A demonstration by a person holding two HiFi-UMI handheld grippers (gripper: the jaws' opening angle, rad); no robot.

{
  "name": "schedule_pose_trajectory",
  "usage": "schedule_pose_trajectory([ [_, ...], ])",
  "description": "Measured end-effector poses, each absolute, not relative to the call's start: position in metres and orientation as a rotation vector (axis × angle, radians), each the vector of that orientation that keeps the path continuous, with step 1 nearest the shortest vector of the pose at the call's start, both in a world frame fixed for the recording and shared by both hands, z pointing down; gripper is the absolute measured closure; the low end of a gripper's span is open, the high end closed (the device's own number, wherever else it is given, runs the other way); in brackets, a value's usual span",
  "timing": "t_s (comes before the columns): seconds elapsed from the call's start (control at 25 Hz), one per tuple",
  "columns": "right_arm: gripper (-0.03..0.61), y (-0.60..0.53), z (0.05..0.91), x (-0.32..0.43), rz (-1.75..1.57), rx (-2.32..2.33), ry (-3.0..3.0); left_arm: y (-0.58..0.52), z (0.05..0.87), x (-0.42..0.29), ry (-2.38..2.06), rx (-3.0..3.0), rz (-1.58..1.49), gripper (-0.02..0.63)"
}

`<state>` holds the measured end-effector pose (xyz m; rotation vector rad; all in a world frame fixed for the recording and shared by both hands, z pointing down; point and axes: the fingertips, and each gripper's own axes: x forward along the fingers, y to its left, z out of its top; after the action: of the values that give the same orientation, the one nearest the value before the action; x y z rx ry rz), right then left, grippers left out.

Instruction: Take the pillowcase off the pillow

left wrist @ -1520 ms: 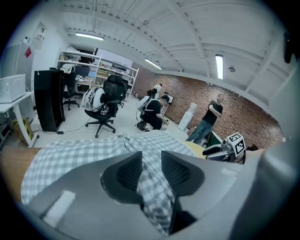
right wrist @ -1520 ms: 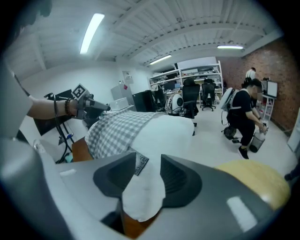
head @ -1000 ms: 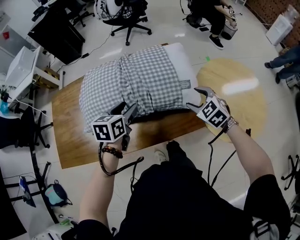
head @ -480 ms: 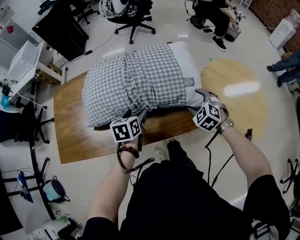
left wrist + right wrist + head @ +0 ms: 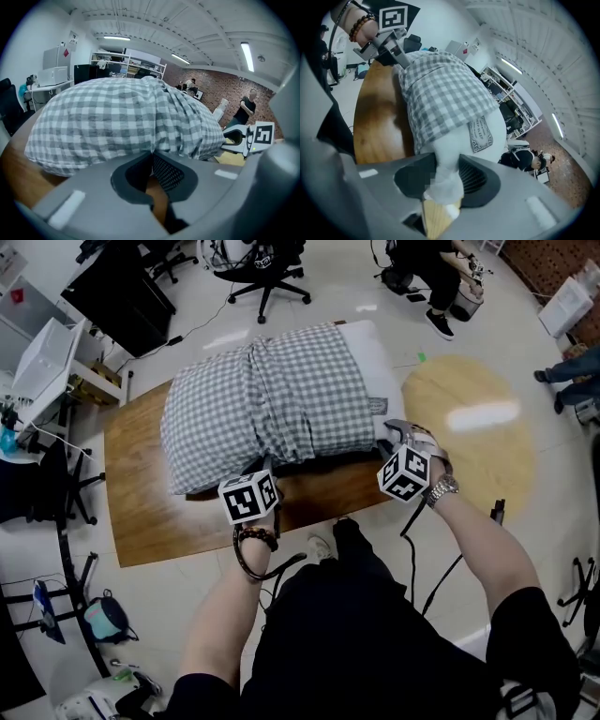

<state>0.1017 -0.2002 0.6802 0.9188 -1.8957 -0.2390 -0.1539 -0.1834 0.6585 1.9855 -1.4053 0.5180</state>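
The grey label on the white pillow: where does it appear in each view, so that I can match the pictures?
Head view: the grey label lies right of centre, on the bare white pillow end.
Left gripper view: not in it.
Right gripper view: the label sits near the centre, just above the fingers.
Shared landmark: the checked pillowcase.

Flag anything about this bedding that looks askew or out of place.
The checked pillowcase is bunched in a ridge across its middle, and the white pillow sticks out bare at the right end, its label showing. Nothing else stands out.
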Motion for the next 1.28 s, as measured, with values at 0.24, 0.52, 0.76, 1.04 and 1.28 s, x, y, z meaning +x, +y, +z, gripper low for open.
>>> schedule_pose_trajectory([
  [0.24, 0.546, -0.204, 0.659, 0.108, -0.262, 0.977, -1.881, -0.176, 0.652, -0.194, -1.446, 1.934, 0.457, 0.606],
  [0.52, 0.554, -0.204, 0.646, 0.119, -0.278, 1.013, -1.876, -0.175, 0.643, -0.235, -1.494, 1.914, 0.351, 0.606],
  [0.76, 0.555, -0.205, 0.634, 0.131, -0.282, 1.044, -1.865, -0.172, 0.639, -0.282, -1.55, 1.834, 0.277, 0.606],
  [1.04, 0.559, -0.207, 0.627, 0.148, -0.255, 1.07, -1.868, -0.172, 0.637, -0.323, -1.606, 1.753, 0.215, 0.606],
  [1.28, 0.56, -0.205, 0.629, 0.156, -0.197, 1.094, -1.864, -0.17, 0.637, -0.341, -1.621, 1.726, 0.202, 0.606],
])
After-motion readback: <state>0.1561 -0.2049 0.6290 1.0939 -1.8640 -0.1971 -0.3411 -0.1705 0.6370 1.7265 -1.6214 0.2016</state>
